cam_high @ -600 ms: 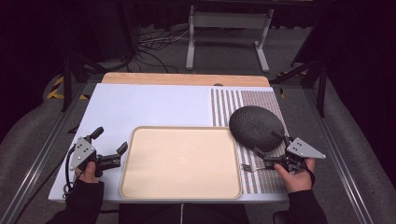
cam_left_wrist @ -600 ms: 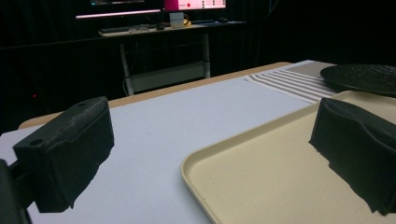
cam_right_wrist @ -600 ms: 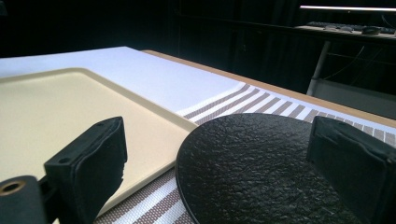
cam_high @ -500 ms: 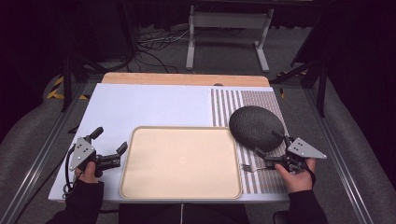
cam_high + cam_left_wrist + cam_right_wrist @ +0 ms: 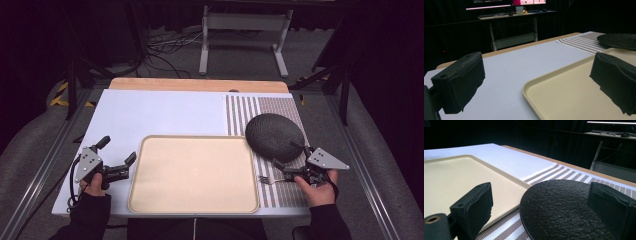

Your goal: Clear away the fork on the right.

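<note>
Both tongs gape wide, empty. The beige tray (image 5: 194, 174) lies between left tongs (image 5: 118, 159) and right tongs (image 5: 289, 162); black plate (image 5: 274, 136) just ahead of the right. The high view alone reveals a fork (image 5: 268, 179) beside it.

Cream tray (image 5: 194, 174) on white mat (image 5: 160, 112) w/ brown-and-white stripes on its right part. Black pebbled plate (image 5: 274, 136) sits on the stripes; silver fork (image 5: 267, 179) beside it. Table (image 5: 200, 84) edge light wood. Both grippers black w/ grey plates: left (image 5: 116, 156), right (image 5: 284, 165). Sleeves dark.
</note>
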`<state>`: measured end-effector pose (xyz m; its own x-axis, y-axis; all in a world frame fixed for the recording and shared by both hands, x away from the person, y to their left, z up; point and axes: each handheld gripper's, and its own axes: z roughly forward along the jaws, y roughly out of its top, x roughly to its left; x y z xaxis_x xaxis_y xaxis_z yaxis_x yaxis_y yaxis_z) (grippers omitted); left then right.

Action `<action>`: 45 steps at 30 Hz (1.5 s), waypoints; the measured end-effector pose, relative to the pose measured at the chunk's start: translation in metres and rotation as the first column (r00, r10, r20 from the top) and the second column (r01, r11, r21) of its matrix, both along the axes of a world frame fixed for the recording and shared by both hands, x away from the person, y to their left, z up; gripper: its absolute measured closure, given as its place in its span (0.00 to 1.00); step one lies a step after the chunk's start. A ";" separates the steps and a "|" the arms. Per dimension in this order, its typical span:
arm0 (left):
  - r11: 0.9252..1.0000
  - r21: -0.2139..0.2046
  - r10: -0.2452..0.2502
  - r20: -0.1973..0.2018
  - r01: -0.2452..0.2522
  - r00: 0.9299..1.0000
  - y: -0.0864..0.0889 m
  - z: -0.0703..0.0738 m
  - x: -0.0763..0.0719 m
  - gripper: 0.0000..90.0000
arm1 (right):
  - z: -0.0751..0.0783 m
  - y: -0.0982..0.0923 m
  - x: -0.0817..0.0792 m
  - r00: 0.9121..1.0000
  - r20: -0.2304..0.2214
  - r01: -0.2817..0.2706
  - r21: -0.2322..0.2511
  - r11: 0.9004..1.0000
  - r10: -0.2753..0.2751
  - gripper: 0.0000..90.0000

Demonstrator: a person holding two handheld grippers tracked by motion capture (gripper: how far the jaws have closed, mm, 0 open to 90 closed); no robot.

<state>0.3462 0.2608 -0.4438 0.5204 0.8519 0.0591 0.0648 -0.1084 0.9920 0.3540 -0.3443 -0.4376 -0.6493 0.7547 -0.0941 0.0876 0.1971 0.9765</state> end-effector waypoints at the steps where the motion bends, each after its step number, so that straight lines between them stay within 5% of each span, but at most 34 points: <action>1: 1.000 0.000 0.002 0.000 -0.002 1.000 0.000 0.000 0.000 0.00 | 0.001 0.000 0.000 1.000 0.001 -0.001 -0.001 1.000 0.001 0.08; 12: 1.000 0.007 0.005 -0.004 -0.005 1.000 0.000 0.000 -0.001 0.00 | 0.014 0.004 0.005 0.999 -0.025 -0.035 -0.007 0.999 0.035 0.09; 19: 1.000 0.007 0.007 -0.004 -0.007 1.000 0.000 0.000 -0.001 0.00 | 0.027 0.007 0.010 0.997 -0.057 -0.062 -0.058 0.996 0.059 0.09; 25: 1.000 0.007 0.007 -0.005 -0.007 1.000 0.000 0.000 -0.001 0.00 | 0.040 0.011 0.015 0.990 -0.108 -0.111 -0.143 0.984 0.096 0.09; 32: 1.000 0.007 0.007 -0.005 -0.007 1.000 0.000 0.000 -0.001 0.00 | 0.049 0.014 0.019 0.983 -0.150 -0.144 -0.243 0.959 0.110 0.10; 38: 1.000 0.007 0.005 -0.004 -0.005 1.000 -0.001 0.000 0.000 0.00 | 0.057 0.018 0.023 0.969 -0.212 -0.193 -0.354 0.915 0.123 0.10; 41: 1.000 0.007 0.006 -0.004 -0.006 1.000 -0.001 0.000 0.000 0.00 | 0.058 0.019 0.024 0.967 -0.222 -0.202 -0.365 0.909 0.126 0.10; 45: 1.000 0.008 0.005 -0.003 -0.005 1.000 -0.001 0.000 0.000 0.00 | 0.060 0.021 0.026 0.959 -0.252 -0.225 -0.401 0.888 0.129 0.10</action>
